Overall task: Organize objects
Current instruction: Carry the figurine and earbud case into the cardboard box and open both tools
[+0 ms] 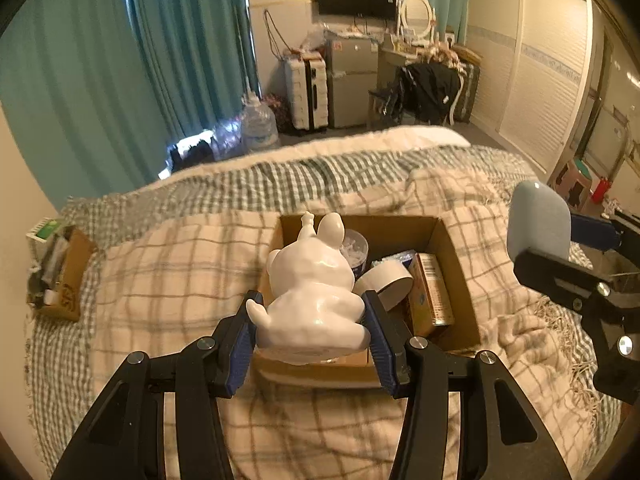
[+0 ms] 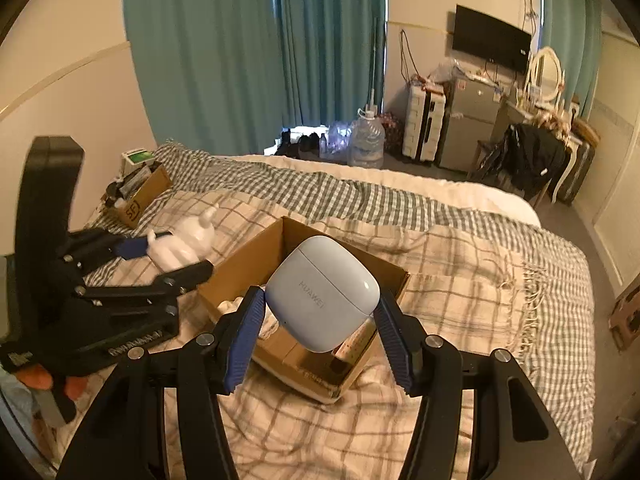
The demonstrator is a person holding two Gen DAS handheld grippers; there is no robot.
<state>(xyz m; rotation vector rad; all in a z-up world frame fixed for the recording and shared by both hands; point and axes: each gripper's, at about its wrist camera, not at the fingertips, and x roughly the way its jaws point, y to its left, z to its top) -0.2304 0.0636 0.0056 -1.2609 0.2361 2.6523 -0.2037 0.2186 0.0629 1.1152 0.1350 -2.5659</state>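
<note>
Already the cardboard box [image 1: 452,256] on the bed holds a tape roll [image 1: 386,282], a carton and a cup. Both loads look unplaced: the left gripper [image 1: 312,320] clamps a white figurine [image 1: 314,292], the right gripper [image 2: 320,324] an earbud case [image 2: 322,298], both above the box. Its deeper contents stay hidden.

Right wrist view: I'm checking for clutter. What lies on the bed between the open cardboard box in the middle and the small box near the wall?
Only plaid blanket lies between cardboard box and small box; above it, left gripper holds white figurine.
</note>
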